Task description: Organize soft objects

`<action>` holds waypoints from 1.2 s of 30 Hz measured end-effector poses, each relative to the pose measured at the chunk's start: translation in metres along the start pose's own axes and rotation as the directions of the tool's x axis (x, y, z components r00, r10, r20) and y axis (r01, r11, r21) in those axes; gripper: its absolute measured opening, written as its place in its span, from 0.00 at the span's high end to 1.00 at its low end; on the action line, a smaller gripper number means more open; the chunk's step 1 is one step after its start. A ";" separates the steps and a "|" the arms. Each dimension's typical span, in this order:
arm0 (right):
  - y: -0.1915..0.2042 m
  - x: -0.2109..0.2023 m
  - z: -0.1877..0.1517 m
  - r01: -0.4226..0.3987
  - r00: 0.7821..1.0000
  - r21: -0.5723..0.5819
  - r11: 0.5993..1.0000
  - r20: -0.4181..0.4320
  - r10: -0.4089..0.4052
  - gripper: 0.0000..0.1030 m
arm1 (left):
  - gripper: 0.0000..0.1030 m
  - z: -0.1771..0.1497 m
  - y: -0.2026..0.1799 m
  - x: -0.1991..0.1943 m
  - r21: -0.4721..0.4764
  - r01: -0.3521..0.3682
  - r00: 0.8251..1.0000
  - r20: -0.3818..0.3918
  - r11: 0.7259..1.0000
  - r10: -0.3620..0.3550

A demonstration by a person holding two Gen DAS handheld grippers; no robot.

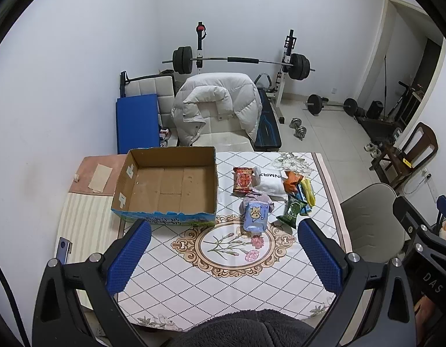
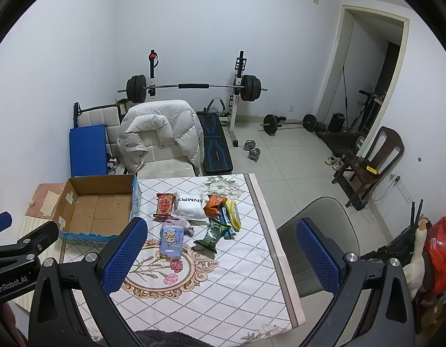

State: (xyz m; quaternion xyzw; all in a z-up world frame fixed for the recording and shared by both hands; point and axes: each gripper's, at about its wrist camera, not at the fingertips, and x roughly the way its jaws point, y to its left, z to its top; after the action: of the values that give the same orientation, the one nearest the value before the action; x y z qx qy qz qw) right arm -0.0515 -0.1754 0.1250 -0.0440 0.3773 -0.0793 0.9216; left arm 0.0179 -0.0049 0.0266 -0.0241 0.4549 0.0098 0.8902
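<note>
Beyond left tool (image 1: 223, 254) (agape): pouch (image 1: 255, 214)

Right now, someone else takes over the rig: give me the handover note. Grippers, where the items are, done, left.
Left gripper: open, holding nothing, above the near part of the table.
Right gripper: open, holding nothing, over the table's near right side.
Cardboard box: far left of the table, open, nothing inside.
Items sit in a cluster right of the box: red snack pack, white pouch, orange pack, yellow pack, green pack, blue pack lying on a greyish cloth.
Done: nothing boxed yet.
Left: likely move every soft item into the box; the blue pack is nearest.
</note>
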 end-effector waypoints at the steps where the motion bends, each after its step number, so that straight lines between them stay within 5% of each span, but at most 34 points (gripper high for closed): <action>1: 0.000 0.000 0.000 0.000 1.000 0.000 1.000 0.001 0.000 0.00 | 0.00 0.000 0.000 -0.001 0.000 0.001 1.000 0.001 1.000 -0.001; 11: -0.002 0.010 0.007 -0.018 0.999 0.041 0.999 -0.033 0.019 0.00 | 0.00 -0.002 0.003 0.010 -0.004 0.000 1.000 0.005 1.000 0.000; 15: -0.026 0.064 0.013 -0.048 0.992 0.131 0.990 -0.111 0.063 0.00 | 0.00 0.014 -0.004 0.073 0.013 0.000 0.997 -0.080 1.000 0.001; 17: -0.040 0.118 0.011 -0.060 0.973 0.173 0.983 -0.209 0.096 0.00 | 0.00 0.021 -0.017 0.130 0.061 -0.004 0.983 -0.182 0.998 0.015; 19: -0.049 0.187 0.006 -0.072 0.936 0.208 0.975 -0.324 0.138 0.00 | 0.00 0.021 -0.035 0.196 0.111 0.031 0.951 -0.308 0.993 0.005; 22: -0.053 0.304 -0.017 -0.072 0.852 0.257 0.964 -0.487 0.194 0.00 | 0.00 0.009 -0.061 0.289 0.158 0.078 0.888 -0.459 0.984 0.004; 24: -0.051 0.377 -0.040 -0.079 0.790 0.296 0.952 -0.564 0.241 0.01 | 0.01 -0.003 -0.076 0.350 0.171 0.091 0.840 -0.542 0.981 0.017; 29: -0.036 0.490 -0.083 -0.072 0.680 0.319 0.945 -0.677 0.280 0.06 | 0.02 -0.041 -0.092 0.461 0.153 0.109 0.709 -0.705 0.982 0.031; 34: -0.017 0.541 -0.111 -0.072 0.616 0.308 0.949 -0.734 0.285 0.08 | 0.02 -0.061 -0.093 0.500 0.133 0.101 0.671 -0.741 0.986 0.032; 36: -0.010 0.551 -0.119 -0.071 0.590 0.298 0.952 -0.757 0.281 0.11 | 0.13 -0.065 -0.089 0.504 0.110 0.084 0.668 -0.743 0.990 0.025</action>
State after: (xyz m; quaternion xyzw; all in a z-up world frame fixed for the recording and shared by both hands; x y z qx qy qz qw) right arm 0.2511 -0.2864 -0.3373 0.1433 0.7354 -0.0425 0.6609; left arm 0.2643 -0.0992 -0.4170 0.0268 0.7768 -0.0460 0.6275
